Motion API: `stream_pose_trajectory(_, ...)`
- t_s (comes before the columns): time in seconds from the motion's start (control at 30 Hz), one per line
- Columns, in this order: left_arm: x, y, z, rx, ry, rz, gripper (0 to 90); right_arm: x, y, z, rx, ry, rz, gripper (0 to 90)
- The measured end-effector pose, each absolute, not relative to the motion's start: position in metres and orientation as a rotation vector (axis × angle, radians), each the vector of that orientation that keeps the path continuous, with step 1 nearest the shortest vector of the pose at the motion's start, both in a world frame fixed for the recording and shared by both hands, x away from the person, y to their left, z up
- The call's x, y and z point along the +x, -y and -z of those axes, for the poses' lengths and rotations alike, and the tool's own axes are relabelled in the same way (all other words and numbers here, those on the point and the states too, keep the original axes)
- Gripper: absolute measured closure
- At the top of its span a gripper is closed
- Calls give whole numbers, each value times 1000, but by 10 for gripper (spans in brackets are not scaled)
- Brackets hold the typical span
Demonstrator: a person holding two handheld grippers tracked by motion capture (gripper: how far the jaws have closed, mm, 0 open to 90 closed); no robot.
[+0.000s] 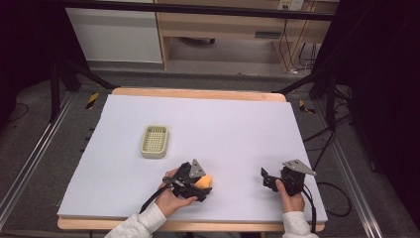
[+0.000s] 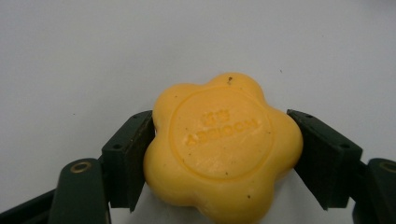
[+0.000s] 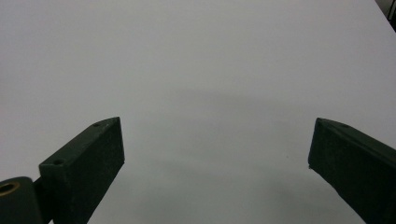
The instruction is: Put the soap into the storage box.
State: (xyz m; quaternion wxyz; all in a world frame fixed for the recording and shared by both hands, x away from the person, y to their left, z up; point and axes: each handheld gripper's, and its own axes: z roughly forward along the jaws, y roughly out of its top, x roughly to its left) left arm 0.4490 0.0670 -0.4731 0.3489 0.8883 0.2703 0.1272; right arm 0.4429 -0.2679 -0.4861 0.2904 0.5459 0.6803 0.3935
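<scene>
A: Soap (image 2: 223, 147) sits between the jaws of my left claw (image 1: 204, 186), lying flat on the table (image 1: 237, 129) with its stamped face up.

B: Gripped, or just straddled?

A: Both pads touch its sides, left and right, so I'd call it held. It still rests on the sheet, so it isn't lifted yet.

B: And your other claw?

A: My right claw (image 3: 217, 144) stands wide with nothing between the pads, off to the right of the soap and well apart from it.

B: How far along, then?

A: My guess is the soap goes into the tray (image 1: 154, 141), which lies ahead of my left claw and to its left, with nothing in it that I can make out. Catching the soap looks done; lifting, carrying and setting down are left.

B: Which way does it point?

A: It's a flower shape, nearly round, so no real long axis. The stamped lettering reads upside down from my left claw and runs roughly across, pad to pad.
</scene>
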Motion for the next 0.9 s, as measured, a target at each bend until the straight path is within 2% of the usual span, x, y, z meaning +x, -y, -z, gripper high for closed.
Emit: stream_pose_trajectory(0.9, 461, -107, 424, 2154, -791, -422, 264, 443, 268, 486, 1461, -1818, -1054, 41)
